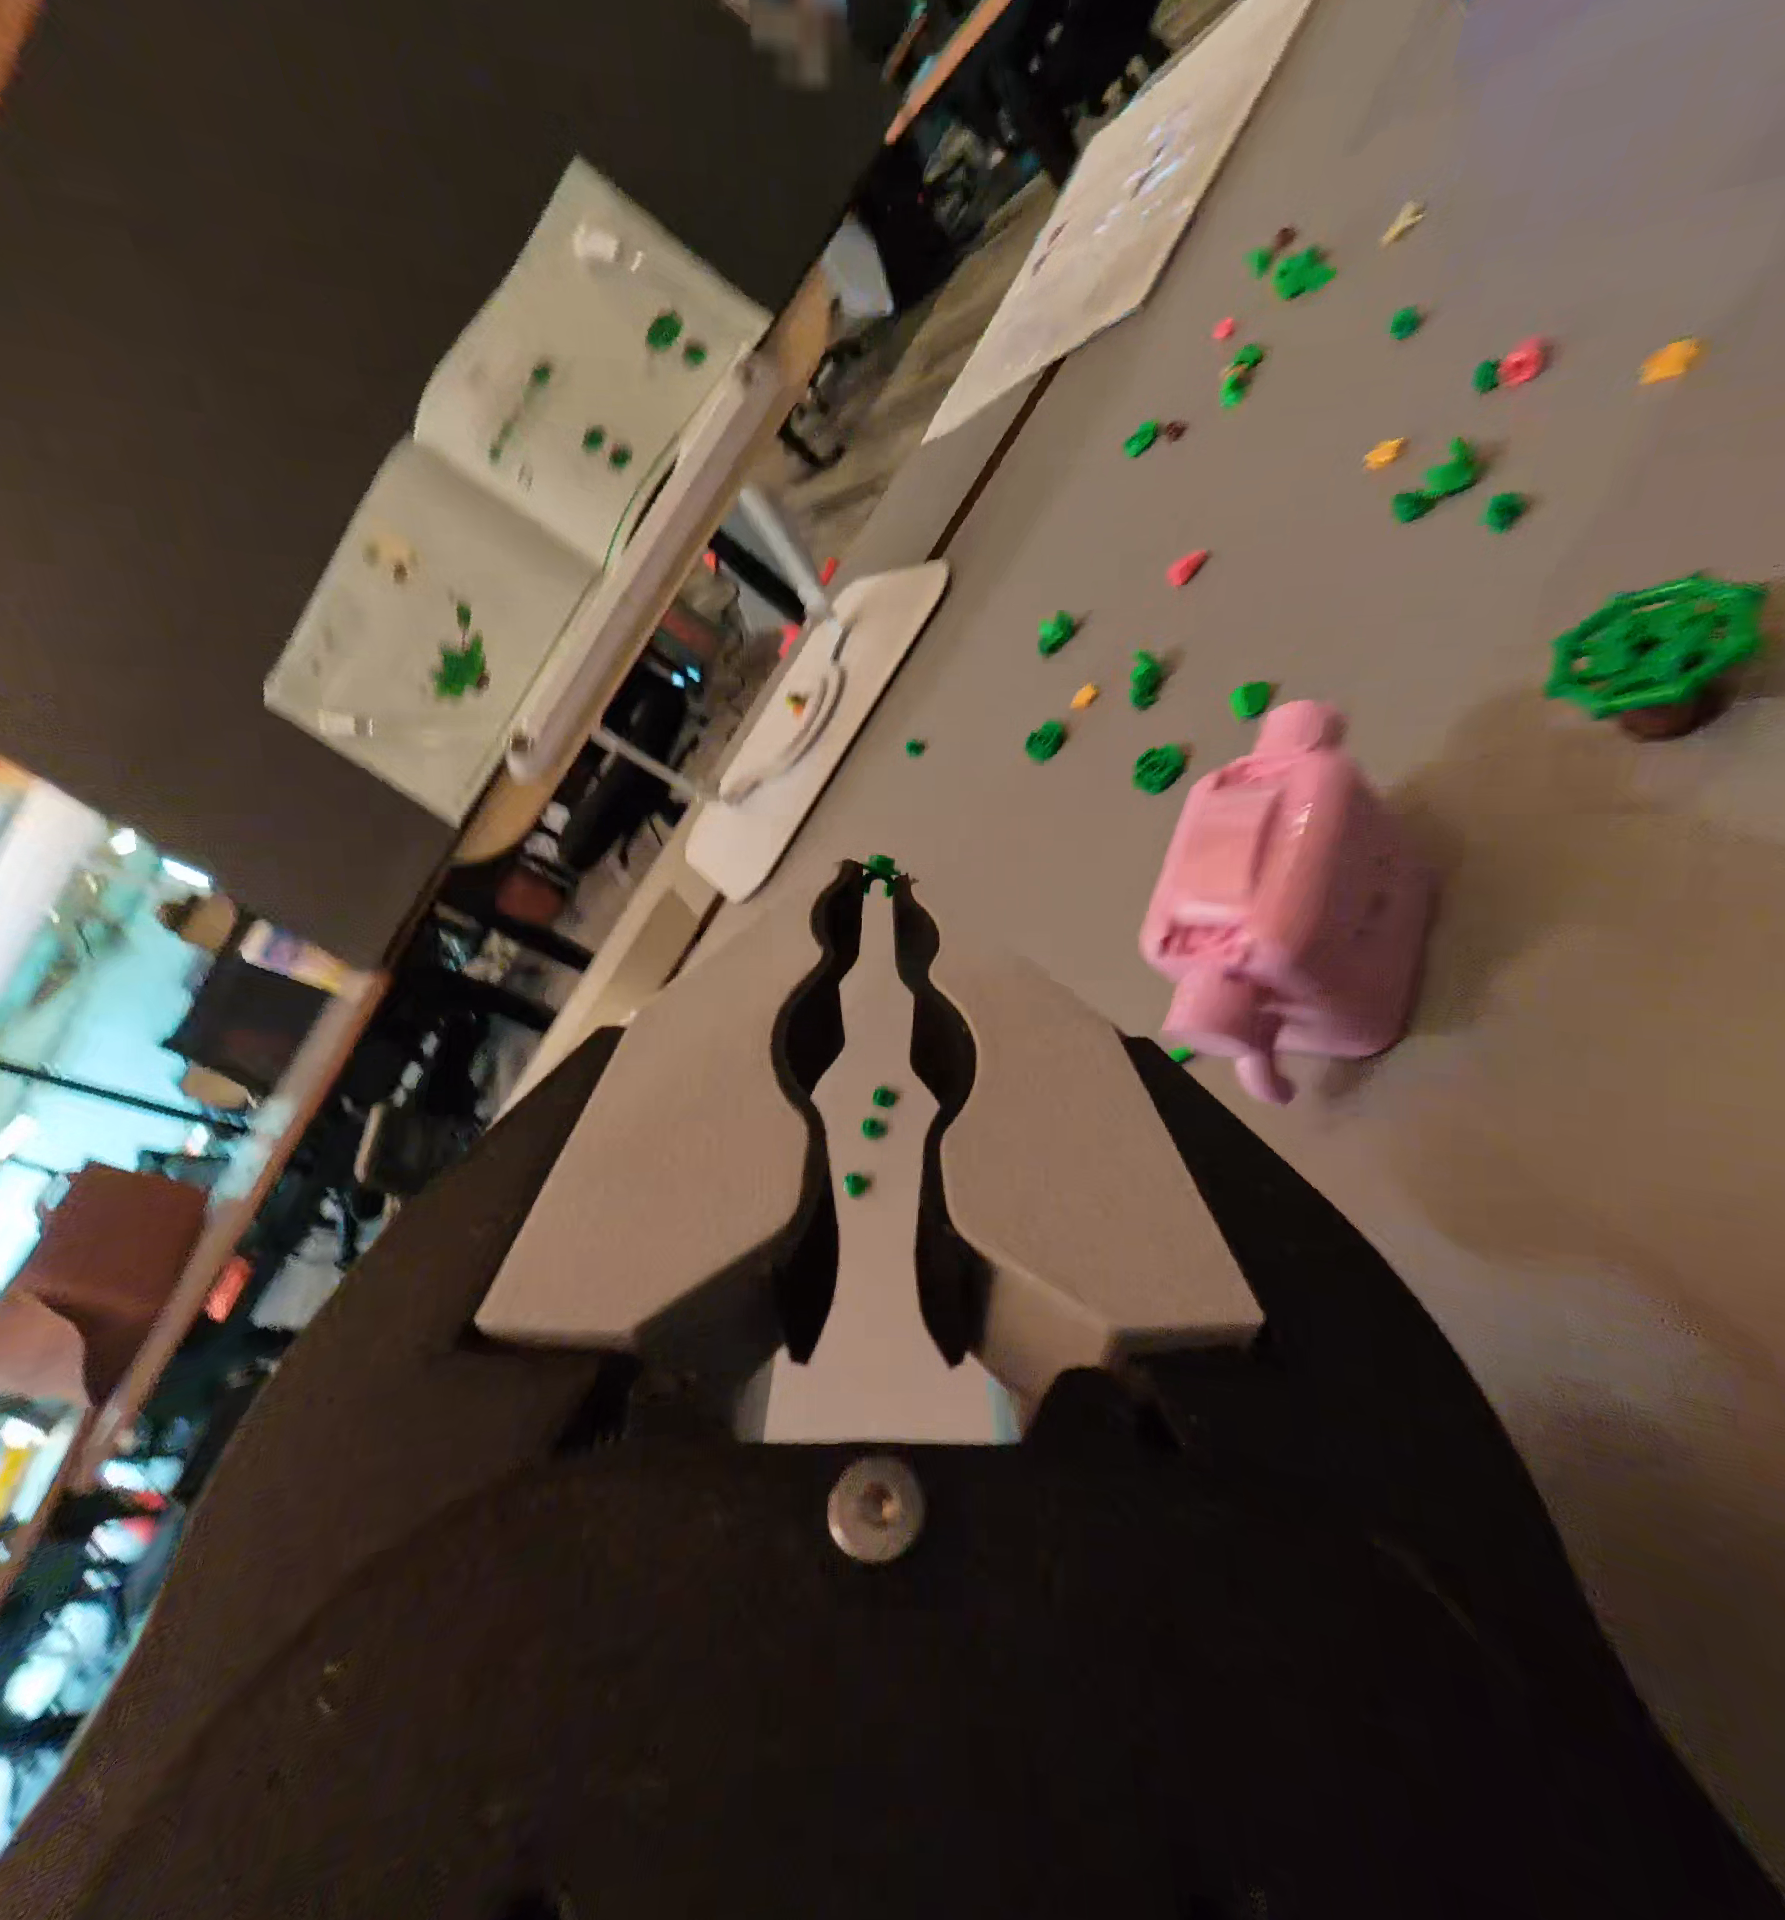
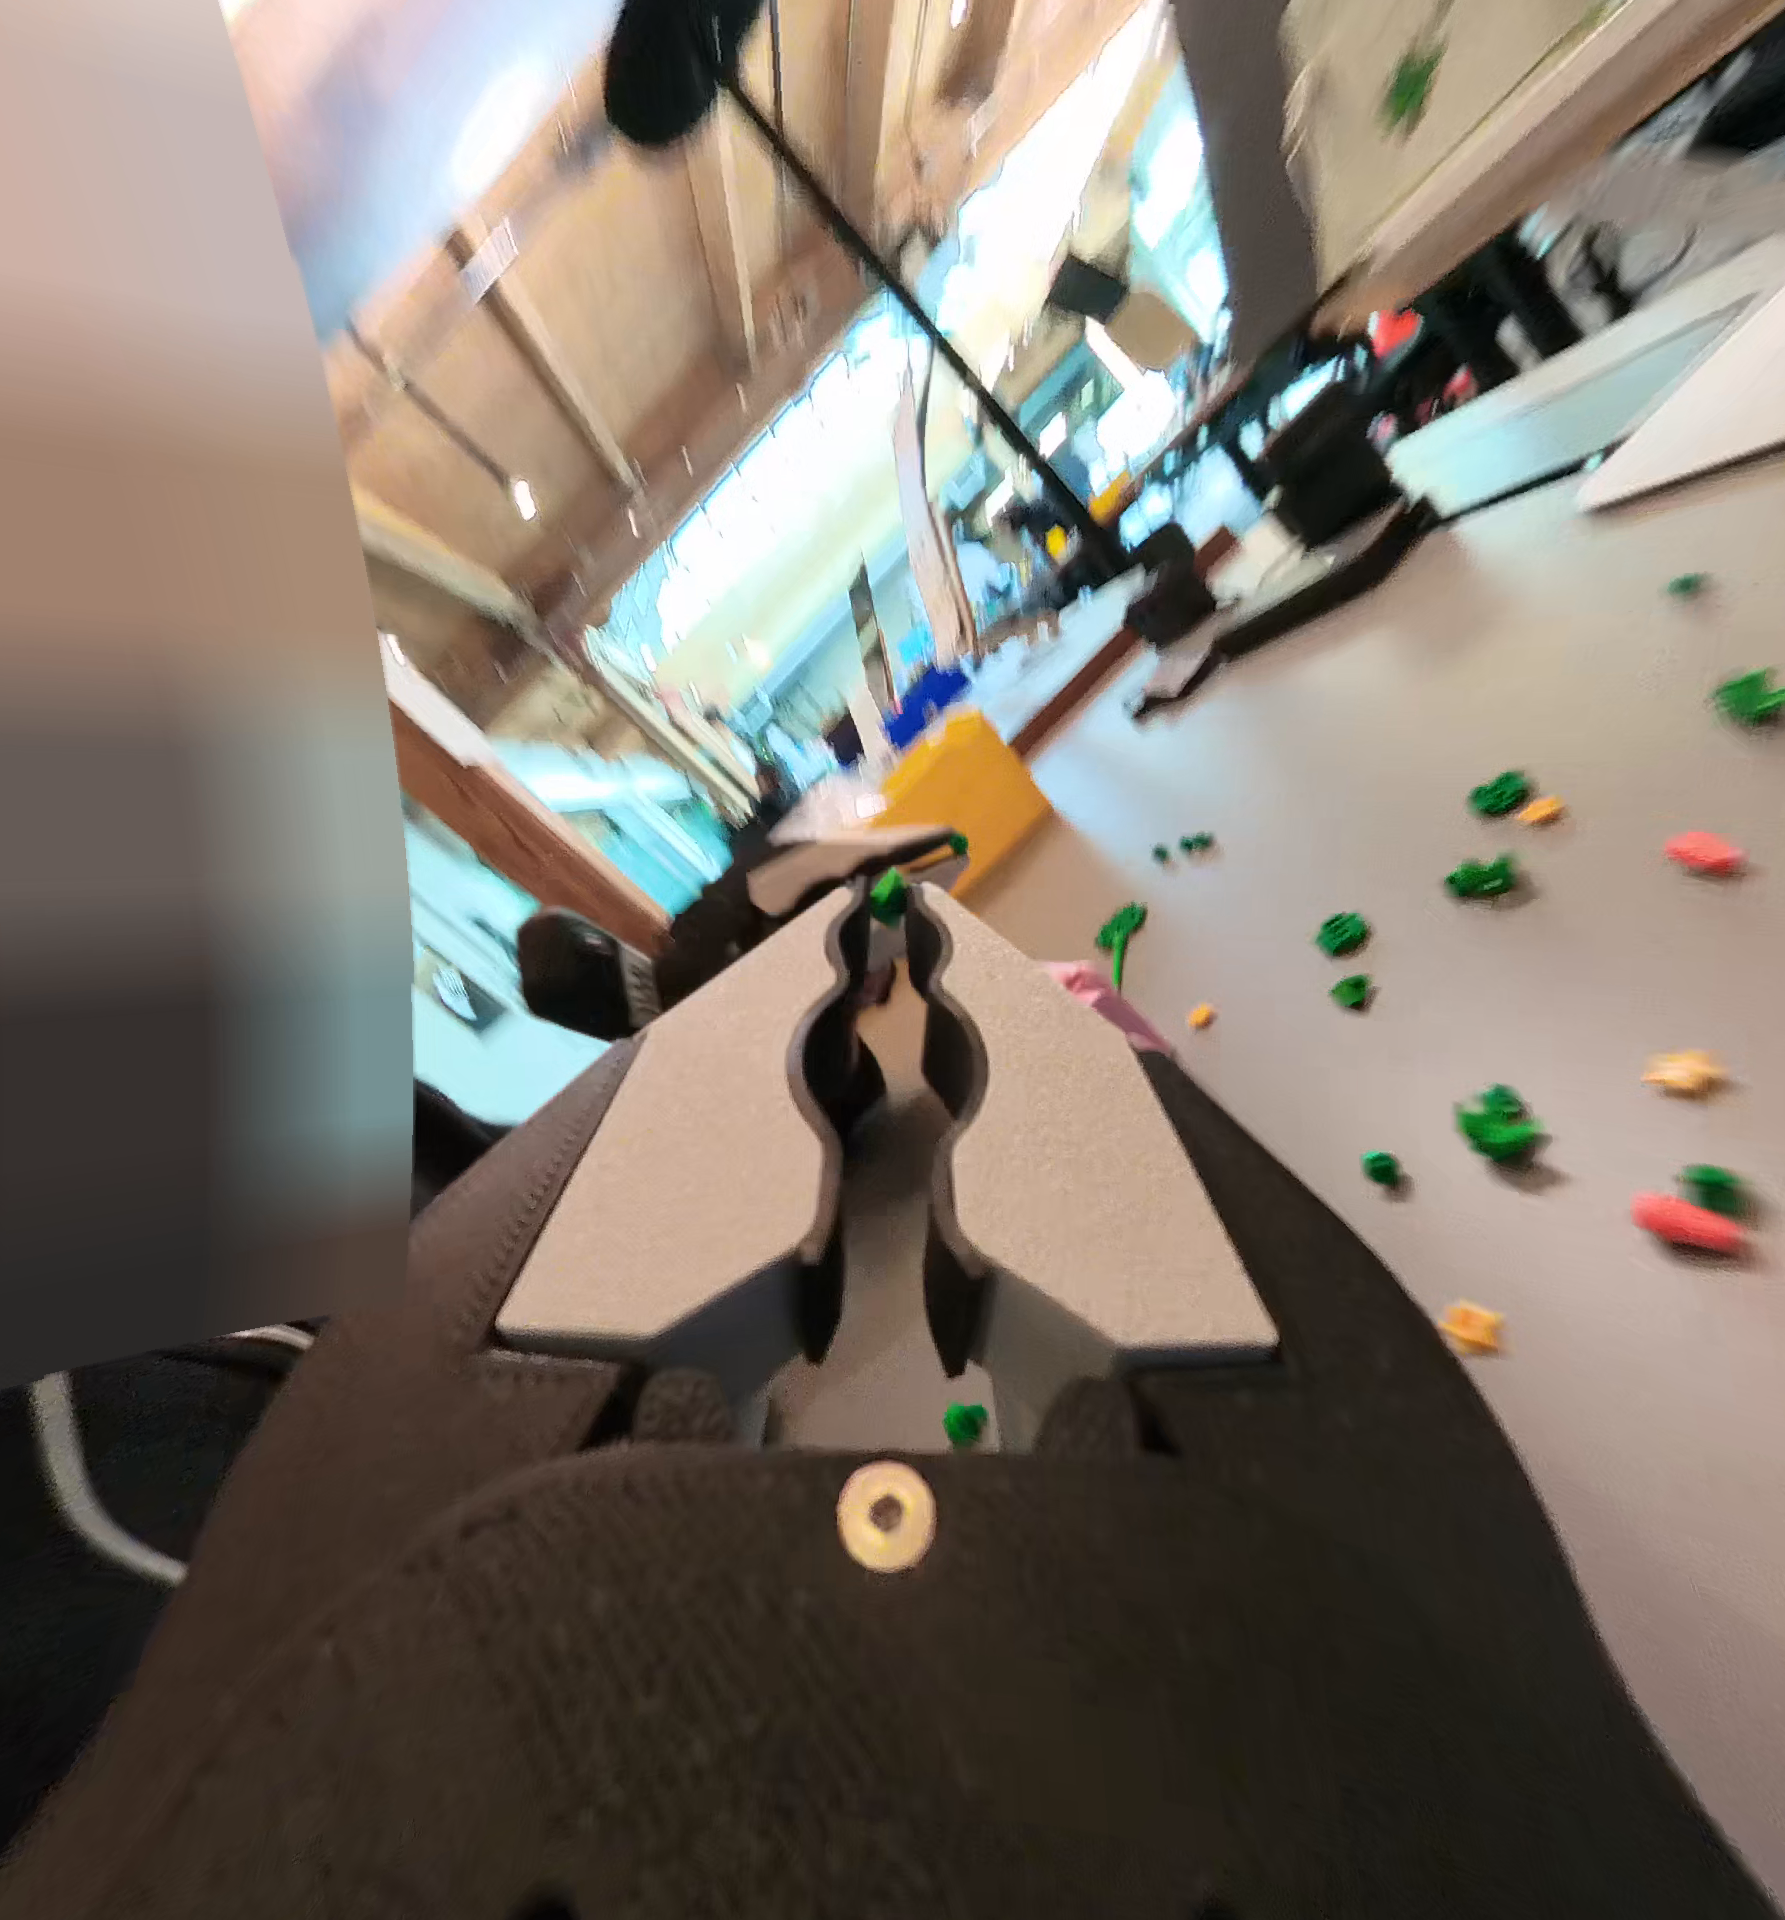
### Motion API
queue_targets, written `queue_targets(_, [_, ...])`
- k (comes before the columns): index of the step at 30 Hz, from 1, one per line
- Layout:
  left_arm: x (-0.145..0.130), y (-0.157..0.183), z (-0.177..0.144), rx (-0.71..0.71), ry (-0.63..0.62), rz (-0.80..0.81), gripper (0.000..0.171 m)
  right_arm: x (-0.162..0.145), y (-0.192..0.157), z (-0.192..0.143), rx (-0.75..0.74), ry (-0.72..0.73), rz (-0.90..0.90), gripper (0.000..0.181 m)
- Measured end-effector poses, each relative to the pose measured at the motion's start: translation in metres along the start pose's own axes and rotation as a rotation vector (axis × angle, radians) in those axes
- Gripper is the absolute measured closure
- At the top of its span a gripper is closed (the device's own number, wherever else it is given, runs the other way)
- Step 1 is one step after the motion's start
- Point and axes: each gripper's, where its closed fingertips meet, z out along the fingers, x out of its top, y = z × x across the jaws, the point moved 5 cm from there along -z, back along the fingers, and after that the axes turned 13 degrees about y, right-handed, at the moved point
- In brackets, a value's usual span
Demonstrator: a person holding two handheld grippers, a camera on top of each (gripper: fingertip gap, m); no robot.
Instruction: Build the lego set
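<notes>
While both claws are lifted off the grey surface (image 1: 1646, 1143), each pinches a small green piece at its tips: the left claw (image 1: 880, 883) holds a green stud (image 1: 880, 869), the right claw (image 2: 890, 902) a green bit (image 2: 888, 894), probably so the two can be joined in mid-air. Loose pieces (image 1: 1158, 769) and a pink pot (image 1: 1283, 904) lie scattered beside, with the surface edge near the left claw.
</notes>
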Motion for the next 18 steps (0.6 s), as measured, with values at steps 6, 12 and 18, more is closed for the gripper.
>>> queue_targets(6, [0.038, 0.044, 0.008, -0.162, 0.116, 0.056, 0.169, -0.049, -0.017, 0.034, 0.079, -0.148, 0.029, 0.177])
queue_targets(12, [0.033, 0.073, -0.016, -0.376, -0.008, -0.048, 0.169, -0.055, -0.003, 0.031, -0.008, -0.203, -0.091, 0.177])
queue_targets(18, [0.035, 0.062, -0.039, -0.341, 0.028, -0.299, 0.169, -0.087, -0.004, 0.042, -0.039, -0.413, -0.272, 0.176])
